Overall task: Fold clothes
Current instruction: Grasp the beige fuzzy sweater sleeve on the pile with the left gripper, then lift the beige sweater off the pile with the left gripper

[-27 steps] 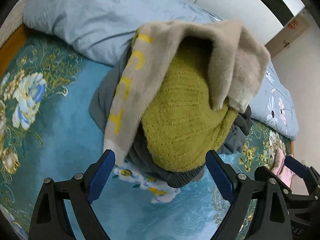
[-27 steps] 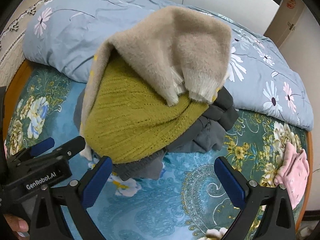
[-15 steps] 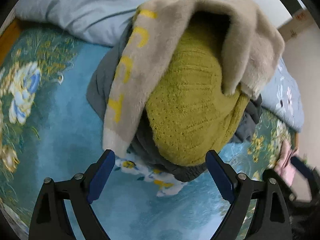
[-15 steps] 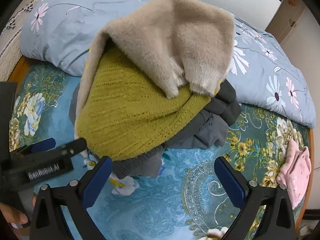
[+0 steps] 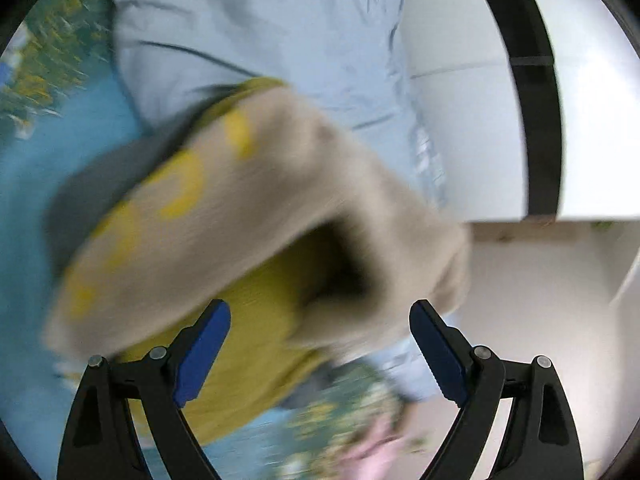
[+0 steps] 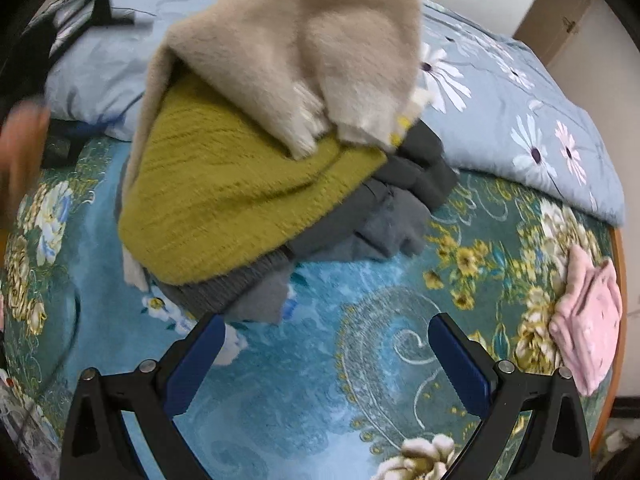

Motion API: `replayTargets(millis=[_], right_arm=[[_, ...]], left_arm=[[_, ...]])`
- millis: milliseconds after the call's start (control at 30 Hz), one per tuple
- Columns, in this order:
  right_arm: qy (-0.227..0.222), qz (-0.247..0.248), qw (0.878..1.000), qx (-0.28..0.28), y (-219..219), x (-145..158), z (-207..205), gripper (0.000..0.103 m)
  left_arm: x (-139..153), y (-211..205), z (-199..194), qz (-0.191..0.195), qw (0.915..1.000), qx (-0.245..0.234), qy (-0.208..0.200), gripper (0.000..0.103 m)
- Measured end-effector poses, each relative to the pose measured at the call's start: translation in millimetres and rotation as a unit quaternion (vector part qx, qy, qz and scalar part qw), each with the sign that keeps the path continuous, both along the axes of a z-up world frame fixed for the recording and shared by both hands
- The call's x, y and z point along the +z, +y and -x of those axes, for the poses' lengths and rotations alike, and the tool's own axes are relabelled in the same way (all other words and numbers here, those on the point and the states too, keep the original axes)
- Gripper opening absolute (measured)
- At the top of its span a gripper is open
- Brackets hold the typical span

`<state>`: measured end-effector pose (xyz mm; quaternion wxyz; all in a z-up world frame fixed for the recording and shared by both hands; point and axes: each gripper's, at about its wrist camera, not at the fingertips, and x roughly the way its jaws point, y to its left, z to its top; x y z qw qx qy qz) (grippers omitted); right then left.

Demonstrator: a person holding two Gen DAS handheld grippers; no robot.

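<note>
Swung closer to the beige sweater, left gripper fingers gape empty.

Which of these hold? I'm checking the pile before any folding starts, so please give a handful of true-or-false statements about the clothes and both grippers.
1. The beige fuzzy garment lies on top of the pile. True.
2. The olive knit sweater sits under the grey clothes. False: it lies over them.
3. The right gripper clamps the pink garment. False: its jaws are open and empty, and the pink garment lies apart.
4. The left gripper is open. True.
</note>
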<state>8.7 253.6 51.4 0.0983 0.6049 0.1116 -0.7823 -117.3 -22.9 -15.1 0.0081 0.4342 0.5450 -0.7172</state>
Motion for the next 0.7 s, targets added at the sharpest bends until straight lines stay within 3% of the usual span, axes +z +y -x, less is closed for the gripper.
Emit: replayTargets(millis=[67, 133, 167, 200, 300, 400, 467, 600, 700], right_arm=[[0.012, -0.016, 1.0, -0.011, 12.5, -0.8, -1.2, 0.103], [0.014, -0.014, 1.0, -0.024, 22.6, -0.8, -1.4, 0.103], [0.015, -0.014, 0.999, -0.032, 28.2, 0.3, -1.5, 0.103], [0.015, -0.013, 0.999, -0.038, 33.0, 2.3, -2.3, 0.103], [0.017, -0.007, 0.998, -0.059, 48.0, 8.9, -4.7, 0.103], [0.013, 0.01, 0.996, -0.083, 63.0, 14.8, -6.8, 0.103], [0.011, 0.021, 0.995, -0.095, 69.9, 17.7, -8.6, 0.103], [0.02, 0.038, 0.993, -0.107, 76.2, 29.8, -18.5, 0.103], [0.025, 0.049, 0.993, -0.107, 75.5, 38.9, -30.3, 0.103]], left_arm=[[1.2, 3.2, 18.3, -0.012, 0.9999, -0.003, 0.001, 0.072], [-1.1, 18.9, 37.3, -0.006, 0.9992, -0.018, -0.036, 0.046], [-3.7, 23.4, 41.4, -0.006, 0.9986, -0.019, -0.049, 0.028], [-3.8, 27.3, 45.1, -0.006, 0.998, -0.018, -0.06, 0.017], [21.5, 38.2, 44.5, 0.024, 0.9982, -0.01, -0.054, 0.01], [79.9, 42.0, 34.2, 0.11, 0.9937, -0.02, -0.006, 0.009], [124.1, 11.8, 37.9, 0.136, 0.9896, -0.022, 0.041, 0.009], [207.4, -5.9, -19.4, 0.194, 0.9735, -0.011, 0.121, 0.009], [259.0, -15.5, -63.5, 0.256, 0.9523, -0.018, 0.165, 0.009]])
